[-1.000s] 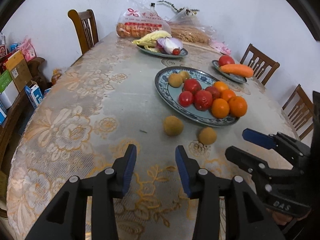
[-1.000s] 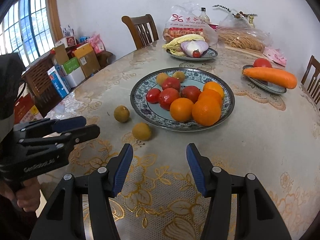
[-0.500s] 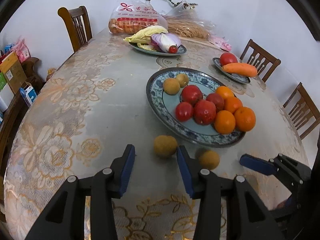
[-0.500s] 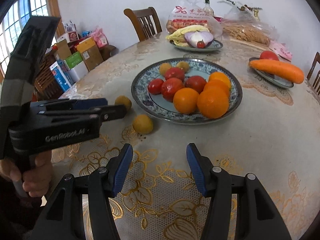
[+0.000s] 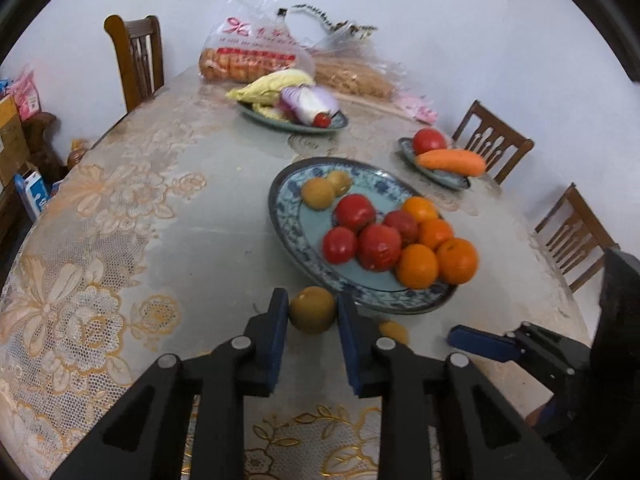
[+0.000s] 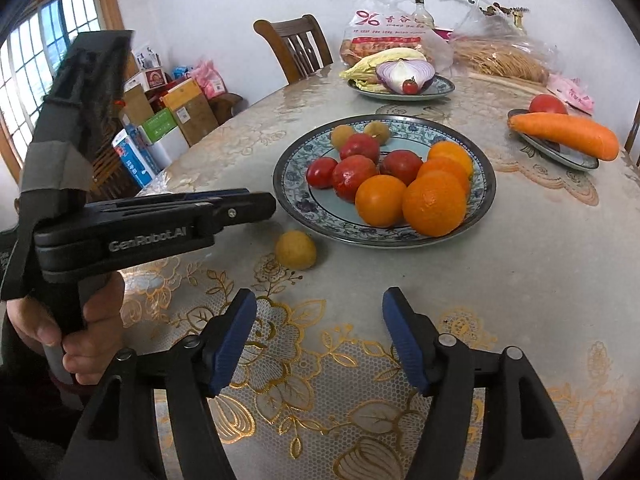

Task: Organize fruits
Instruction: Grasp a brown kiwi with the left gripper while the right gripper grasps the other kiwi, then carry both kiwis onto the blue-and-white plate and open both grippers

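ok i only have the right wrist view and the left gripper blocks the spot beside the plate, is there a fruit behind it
observer: yes, a brown fruit sits between the pads of the left gripper, which press on both its sides.
operator: deep in or at the tips
observer: at the tips; only the front ends of the pads touch it.
operator: is it clear of the plate
observer: it is close to the near rim of the blue plate; whether they touch I cannot tell.
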